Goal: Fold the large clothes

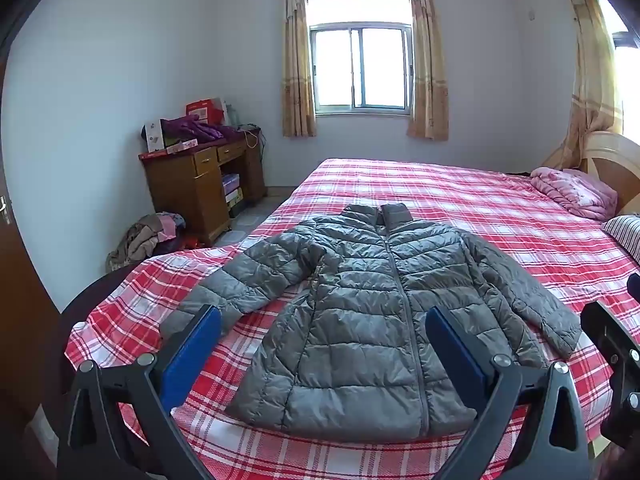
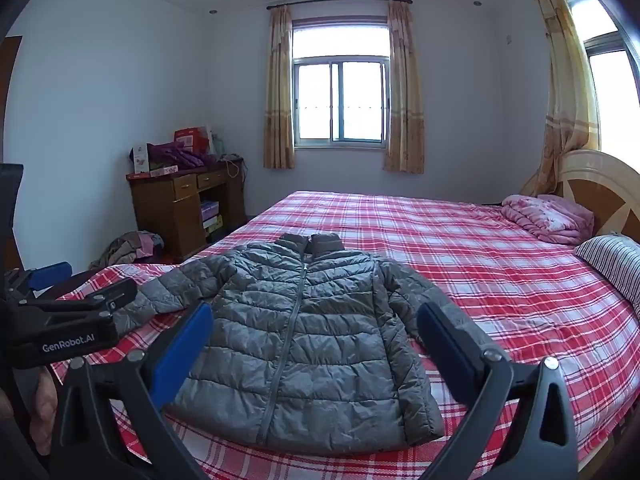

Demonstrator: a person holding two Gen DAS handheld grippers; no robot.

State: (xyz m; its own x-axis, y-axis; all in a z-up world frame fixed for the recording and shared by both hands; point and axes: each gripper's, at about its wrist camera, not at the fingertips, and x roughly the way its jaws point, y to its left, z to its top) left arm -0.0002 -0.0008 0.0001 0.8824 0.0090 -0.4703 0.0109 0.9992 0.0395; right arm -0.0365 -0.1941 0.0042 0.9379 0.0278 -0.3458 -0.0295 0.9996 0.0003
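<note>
A grey quilted puffer jacket (image 1: 360,312) lies flat and zipped, front up, on the red plaid bed (image 1: 460,200), collar away from me and both sleeves spread out. It also shows in the right wrist view (image 2: 304,344). My left gripper (image 1: 322,320) is open and empty, held above the jacket's hem at the near bed edge. My right gripper (image 2: 314,320) is open and empty, also above the hem, to the right of the left one. The left gripper's body (image 2: 60,320) shows at the left of the right wrist view.
A folded pink quilt (image 1: 572,194) and a striped pillow (image 1: 624,232) lie by the headboard at the right. A wooden desk (image 1: 200,184) with boxes and clothes stands by the left wall. A clothes pile (image 1: 148,240) lies on the floor beside it.
</note>
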